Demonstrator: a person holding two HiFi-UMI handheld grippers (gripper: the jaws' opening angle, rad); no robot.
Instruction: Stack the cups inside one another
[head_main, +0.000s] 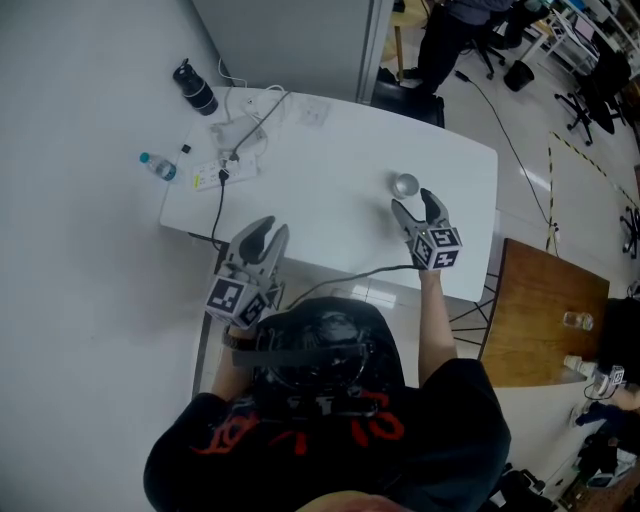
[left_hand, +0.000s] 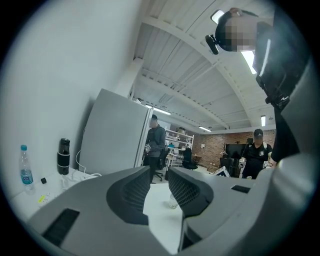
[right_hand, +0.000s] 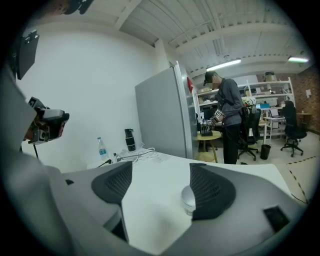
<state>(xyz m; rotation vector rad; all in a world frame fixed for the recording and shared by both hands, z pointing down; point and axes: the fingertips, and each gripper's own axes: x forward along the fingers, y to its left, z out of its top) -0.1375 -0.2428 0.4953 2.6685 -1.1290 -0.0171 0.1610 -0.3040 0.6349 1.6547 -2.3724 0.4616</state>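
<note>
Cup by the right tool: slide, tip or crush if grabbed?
The cup looks small and translucent, so probably thin plastic: light and crushable. It stands alone on the smooth white table, so a nudge would likely slide it.

Smooth matt white on the table. Clear, shiny plastic for the cups near its right edge and the bottle at its far left corner. Matt grey plastic on left gripper and right gripper, with darker ribbed pads. Glossy black flask. Brown wood side table.

Head view looks steeply down; both gripper views skim the table.
</note>
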